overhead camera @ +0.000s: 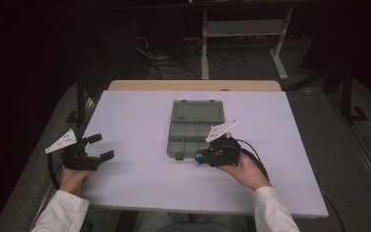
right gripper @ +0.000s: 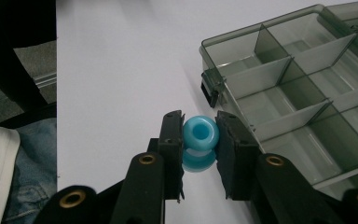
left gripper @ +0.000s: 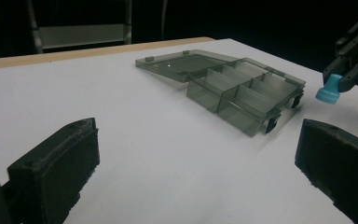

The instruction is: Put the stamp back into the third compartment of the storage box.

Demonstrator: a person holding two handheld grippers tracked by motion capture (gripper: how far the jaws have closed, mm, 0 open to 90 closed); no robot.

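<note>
A grey see-through compartment box (overhead camera: 192, 129) lies open on the white table, its lid folded back away from me; its divided cells (right gripper: 303, 107) look empty. My right gripper (overhead camera: 201, 158) is shut on a small blue spool-shaped bead (right gripper: 200, 140), held just above the table by the box's near corner. The left gripper view shows that bead (left gripper: 329, 89) hanging right of the box (left gripper: 235, 91). My left gripper (overhead camera: 102, 147) rests at the table's left edge, jaws wide apart with nothing between them.
The white table top (overhead camera: 140, 121) has a wooden strip (overhead camera: 193, 85) along its far edge. Behind it stand a metal shelf frame (overhead camera: 244, 29) and loose cables on a dark floor. A person's white sleeves and jeans (right gripper: 28, 163) are at the near edge.
</note>
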